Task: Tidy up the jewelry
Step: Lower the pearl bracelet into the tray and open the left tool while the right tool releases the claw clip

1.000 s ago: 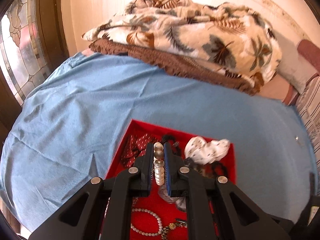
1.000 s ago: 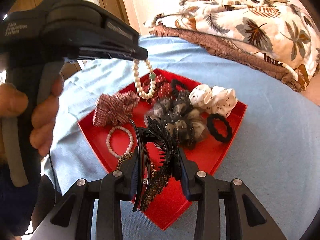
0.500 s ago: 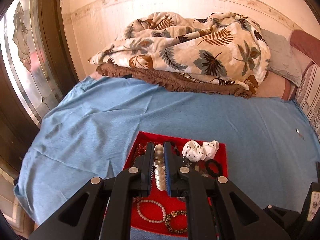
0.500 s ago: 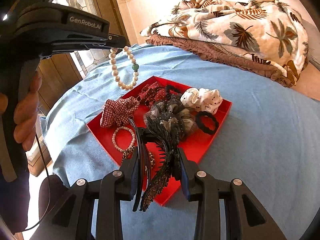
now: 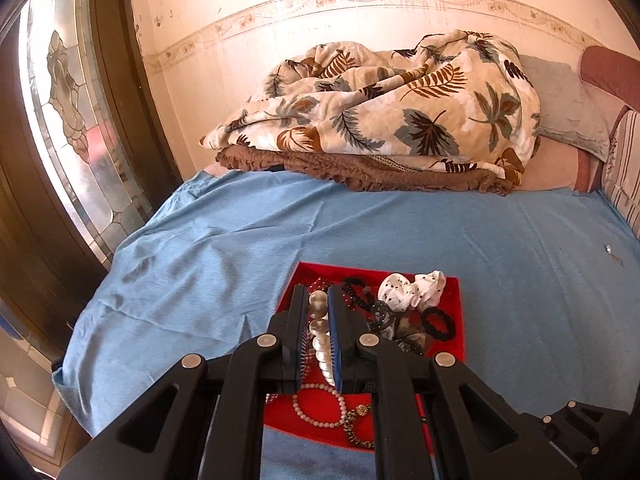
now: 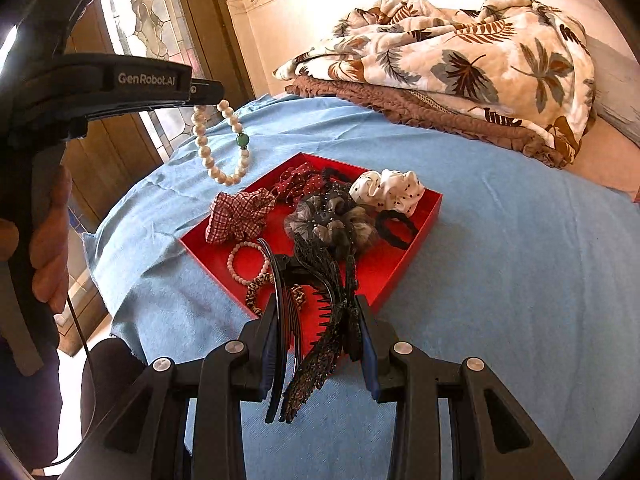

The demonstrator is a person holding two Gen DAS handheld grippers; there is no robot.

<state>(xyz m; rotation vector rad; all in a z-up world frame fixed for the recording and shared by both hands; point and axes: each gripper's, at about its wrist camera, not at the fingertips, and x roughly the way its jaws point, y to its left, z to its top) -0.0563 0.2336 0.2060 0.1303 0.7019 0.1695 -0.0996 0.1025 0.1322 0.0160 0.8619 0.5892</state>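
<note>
My left gripper [image 5: 319, 300] is shut on a white pearl bracelet [image 5: 320, 332] and holds it high above the red tray [image 5: 458, 344]. In the right wrist view the bracelet [image 6: 220, 148], with one green bead, hangs from the left gripper [image 6: 208, 94] above and left of the tray [image 6: 412, 248]. My right gripper [image 6: 320, 320] is shut on a black hair claw clip [image 6: 320, 312] above the tray's near corner. The tray holds a pink bead bracelet [image 6: 248, 262], a leopard-print band [image 6: 256, 292], a checked scrunchie [image 6: 240, 214] and a white dotted scrunchie [image 6: 388, 190].
The tray lies on a blue sheet [image 5: 400, 224] on a bed. A leaf-print blanket [image 5: 380, 116] on a brown quilt is piled at the far end. A stained-glass door [image 5: 68, 120] is to the left. A grey scrunchie [image 6: 332, 220] and black hair tie [image 6: 396, 228] lie in the tray.
Both grippers have risen and drawn back from the tray with their loads. The pearl bracelet now hangs higher and further left of the tray.
</note>
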